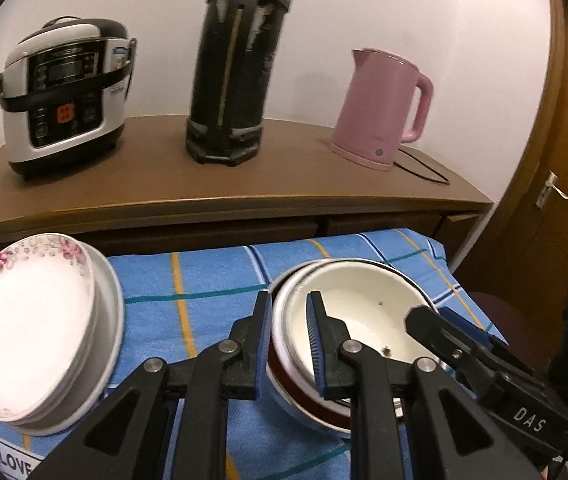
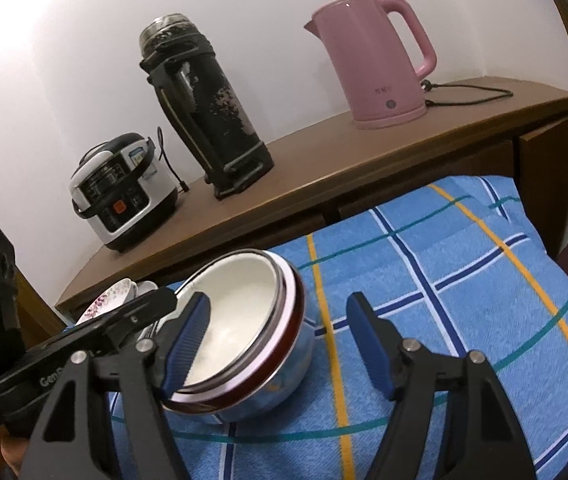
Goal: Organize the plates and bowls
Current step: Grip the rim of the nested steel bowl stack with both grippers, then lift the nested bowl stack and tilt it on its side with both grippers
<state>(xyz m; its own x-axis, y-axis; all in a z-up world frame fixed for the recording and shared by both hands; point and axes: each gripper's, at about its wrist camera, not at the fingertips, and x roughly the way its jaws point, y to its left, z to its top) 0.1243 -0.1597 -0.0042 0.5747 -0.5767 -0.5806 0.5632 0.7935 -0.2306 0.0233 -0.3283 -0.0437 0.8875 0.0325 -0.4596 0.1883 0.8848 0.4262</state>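
Steel-sided and white inside, the bowls (image 1: 363, 320) sit nested at lower centre of the left wrist view on the blue checked cloth (image 1: 212, 280). The left gripper (image 1: 289, 336) has its jaws pinching the near rim, one inside, one outside. Plates (image 1: 36, 332) are stacked at lower left.

From the right wrist view, the right gripper (image 2: 280, 344) has its jaws spread, straddling the bowls' (image 2: 240, 304) right wall without pressing.

The bowl-stacking step seems underway; next, the right jaws likely need to close or clear before lifting.
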